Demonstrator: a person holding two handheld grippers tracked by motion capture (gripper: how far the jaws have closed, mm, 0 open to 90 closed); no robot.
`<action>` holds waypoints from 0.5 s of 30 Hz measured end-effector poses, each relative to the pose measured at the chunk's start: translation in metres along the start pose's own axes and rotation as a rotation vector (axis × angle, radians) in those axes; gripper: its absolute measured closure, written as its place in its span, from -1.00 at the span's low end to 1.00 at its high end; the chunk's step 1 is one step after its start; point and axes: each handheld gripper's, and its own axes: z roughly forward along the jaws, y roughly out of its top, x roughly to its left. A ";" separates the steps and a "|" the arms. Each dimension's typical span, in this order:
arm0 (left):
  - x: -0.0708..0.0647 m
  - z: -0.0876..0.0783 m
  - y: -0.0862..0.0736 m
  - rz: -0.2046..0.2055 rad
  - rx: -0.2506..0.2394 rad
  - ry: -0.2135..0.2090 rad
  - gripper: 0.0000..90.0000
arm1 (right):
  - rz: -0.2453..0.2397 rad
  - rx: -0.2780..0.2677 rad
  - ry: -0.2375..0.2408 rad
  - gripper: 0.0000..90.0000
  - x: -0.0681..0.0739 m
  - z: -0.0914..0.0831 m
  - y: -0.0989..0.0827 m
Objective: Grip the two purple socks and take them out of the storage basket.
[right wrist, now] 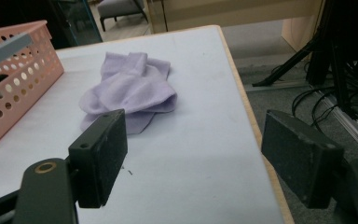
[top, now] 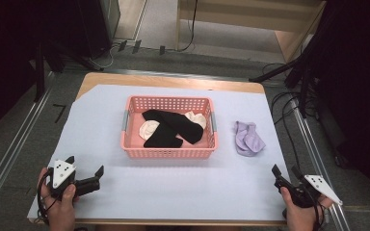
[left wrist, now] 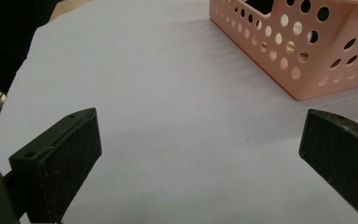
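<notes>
basket: cut off by top and right edges in left gripper view | cream socks: largely hidden under black socks | right tongs: outer jaw cut by right gripper view's right edge

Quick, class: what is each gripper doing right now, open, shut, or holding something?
Left gripper: open, holding nothing, near the pink basket.
Right gripper: open, holding nothing, short of the purple socks.
</notes>
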 end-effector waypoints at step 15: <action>0.001 -0.001 0.000 -0.001 -0.007 -0.004 -1.00 | -0.041 -0.033 0.011 -0.52 -0.001 -0.007 -0.005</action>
